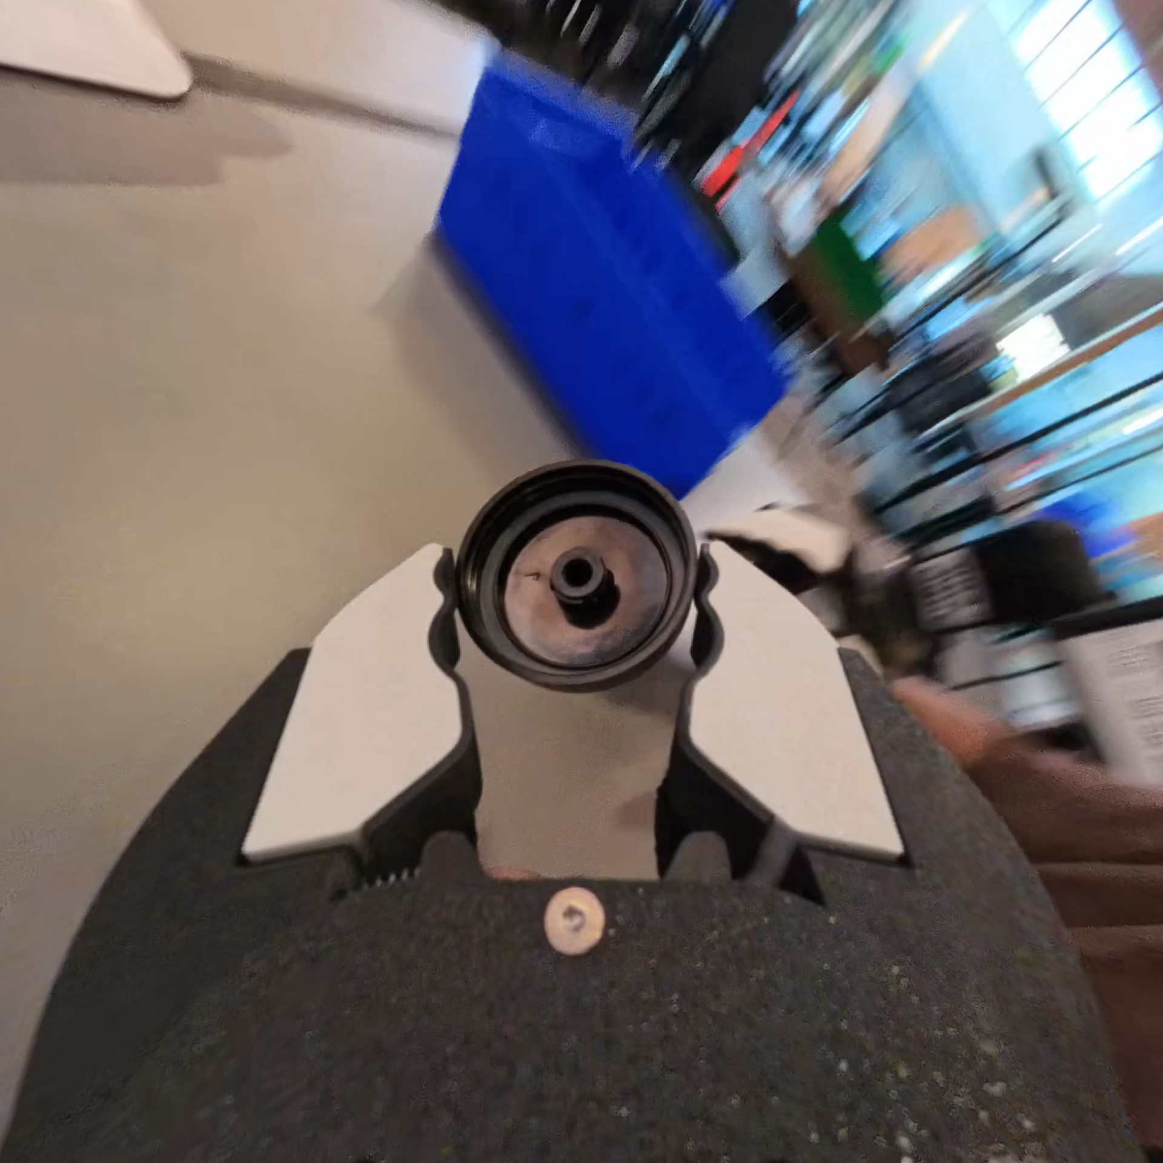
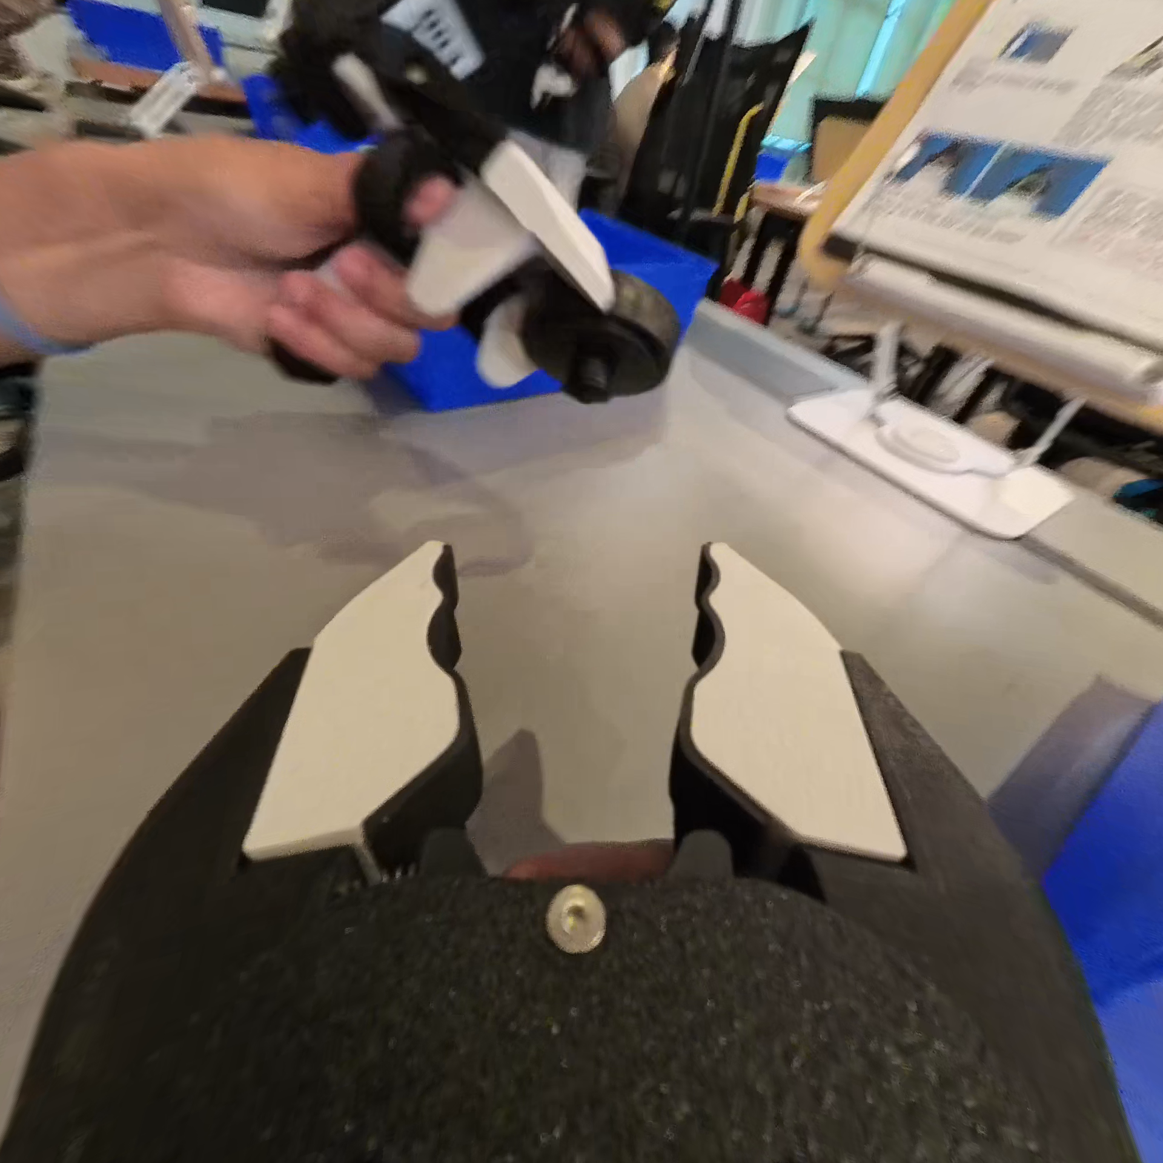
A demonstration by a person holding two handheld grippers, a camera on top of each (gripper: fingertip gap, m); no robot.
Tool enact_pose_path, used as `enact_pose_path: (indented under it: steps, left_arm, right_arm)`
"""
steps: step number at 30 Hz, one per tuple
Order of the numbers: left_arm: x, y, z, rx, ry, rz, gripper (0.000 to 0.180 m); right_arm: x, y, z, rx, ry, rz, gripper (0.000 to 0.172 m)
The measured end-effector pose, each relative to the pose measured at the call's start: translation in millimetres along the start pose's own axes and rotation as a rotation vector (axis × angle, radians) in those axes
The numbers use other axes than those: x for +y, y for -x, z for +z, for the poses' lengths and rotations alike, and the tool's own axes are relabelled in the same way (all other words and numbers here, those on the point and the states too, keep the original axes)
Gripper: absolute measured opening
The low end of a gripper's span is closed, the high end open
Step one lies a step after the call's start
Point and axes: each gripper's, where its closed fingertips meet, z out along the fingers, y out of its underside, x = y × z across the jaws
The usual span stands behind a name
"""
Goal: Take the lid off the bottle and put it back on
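My left gripper (image 1: 576, 585) is shut on a round black lid (image 1: 576, 576). Both pads press on its rim, and its open underside with a small central spout faces the camera. The right wrist view shows the same left gripper (image 2: 566, 314), in a person's hand (image 2: 189, 245), holding the lid (image 2: 620, 343) in the air above the grey table (image 2: 566, 478). My right gripper (image 2: 576, 585) is open and empty, low over the bare table. No bottle shows in either view.
A blue bin (image 2: 635, 258) stands on the table behind the lid and also shows in the left wrist view (image 1: 598, 283). A white stand base (image 2: 931, 459) and a leaning poster board (image 2: 1007, 157) are at the right. Another blue object (image 2: 1107, 881) is at the near right.
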Motion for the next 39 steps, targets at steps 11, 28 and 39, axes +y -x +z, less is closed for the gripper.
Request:
enact_pose_path:
  steps: [11,28,39]
  left_arm:
    - [-11,-46,-24,0.395,-0.163,-0.367,0.071]
    - [-1,-65,-22,0.546,-0.106,-0.390,0.071]
    - [19,-79,-32,0.656,0.075,-0.193,0.089]
  right_arm:
    - [-84,7,74,0.190,-0.140,-0.345,0.082]
    - [-92,11,63,0.105,-0.134,-0.404,0.071]
    - [-94,31,50,-0.211,-0.203,-0.154,0.071]
